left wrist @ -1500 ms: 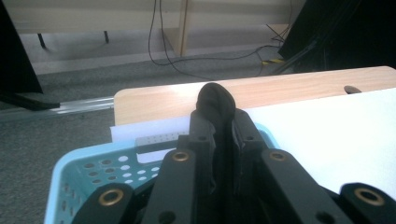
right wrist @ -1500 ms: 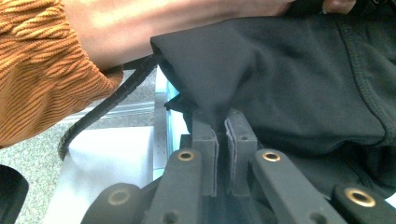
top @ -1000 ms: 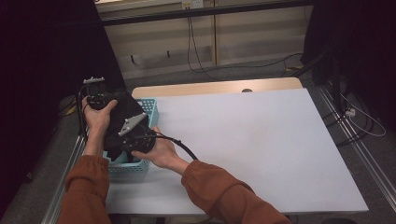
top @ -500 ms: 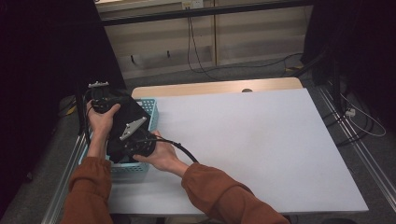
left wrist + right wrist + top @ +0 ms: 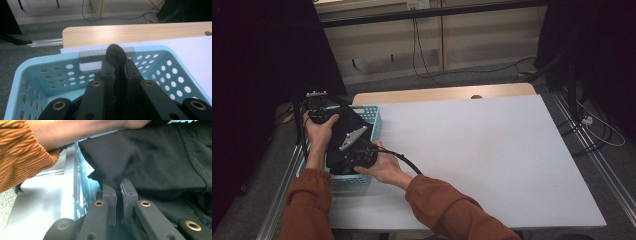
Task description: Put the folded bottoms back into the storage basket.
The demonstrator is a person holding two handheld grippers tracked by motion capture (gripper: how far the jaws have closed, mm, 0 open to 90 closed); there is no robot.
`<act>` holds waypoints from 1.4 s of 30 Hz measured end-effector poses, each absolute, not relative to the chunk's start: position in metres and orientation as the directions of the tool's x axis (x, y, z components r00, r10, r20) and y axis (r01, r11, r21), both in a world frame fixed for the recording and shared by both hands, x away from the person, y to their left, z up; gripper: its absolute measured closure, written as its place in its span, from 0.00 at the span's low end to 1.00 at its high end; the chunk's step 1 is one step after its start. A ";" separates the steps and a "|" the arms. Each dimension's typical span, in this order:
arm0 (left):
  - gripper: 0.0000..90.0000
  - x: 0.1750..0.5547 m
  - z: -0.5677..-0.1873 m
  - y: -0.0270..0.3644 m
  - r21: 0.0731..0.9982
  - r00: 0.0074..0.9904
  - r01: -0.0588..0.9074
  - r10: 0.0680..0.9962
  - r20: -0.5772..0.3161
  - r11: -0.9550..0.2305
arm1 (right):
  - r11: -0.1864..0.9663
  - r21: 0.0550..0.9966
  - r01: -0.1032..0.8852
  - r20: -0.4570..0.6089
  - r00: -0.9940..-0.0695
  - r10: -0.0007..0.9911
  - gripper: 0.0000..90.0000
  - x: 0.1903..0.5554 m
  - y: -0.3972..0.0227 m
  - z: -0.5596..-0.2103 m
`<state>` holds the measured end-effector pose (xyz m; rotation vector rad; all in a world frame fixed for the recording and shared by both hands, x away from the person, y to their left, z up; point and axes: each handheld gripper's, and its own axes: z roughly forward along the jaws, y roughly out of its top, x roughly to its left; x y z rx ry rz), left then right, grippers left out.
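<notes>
Black cloth is pinched by both the left gripper and the right gripper, jaws clamped on folds, and held over the blue basket at the table's left edge.

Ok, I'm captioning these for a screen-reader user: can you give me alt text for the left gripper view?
The left gripper has its two black jaws shut on a fold of black cloth, held over a light blue perforated basket. Beyond the basket lie a white table surface, its wooden edge and grey floor.
</notes>
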<state>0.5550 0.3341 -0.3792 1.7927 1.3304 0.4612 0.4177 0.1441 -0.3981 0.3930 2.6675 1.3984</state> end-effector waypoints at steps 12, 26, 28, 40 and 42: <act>0.90 0.558 -0.391 0.341 0.780 0.335 0.618 0.930 -0.152 -0.095 | 0.545 0.816 0.191 0.040 -0.960 0.278 0.94 0.422 0.150 -0.402; 0.86 0.558 -0.399 0.346 0.761 0.302 0.640 0.946 -0.119 -0.109 | 0.553 0.810 0.196 0.044 -0.960 0.276 0.93 0.425 0.153 -0.402; 0.82 0.558 -0.399 0.347 0.768 0.293 0.633 0.949 -0.118 -0.100 | 0.551 0.811 0.198 0.048 -0.961 0.274 0.93 0.425 0.153 -0.401; 0.33 0.551 -0.393 0.348 0.789 0.276 0.608 0.956 -0.100 -0.093 | 0.530 0.818 0.222 0.078 -0.957 0.281 0.57 0.425 0.148 -0.398; 0.27 0.550 -0.392 0.348 0.792 0.280 0.603 0.955 -0.097 -0.096 | 0.525 0.821 0.225 0.079 -0.955 0.285 0.55 0.426 0.146 -0.396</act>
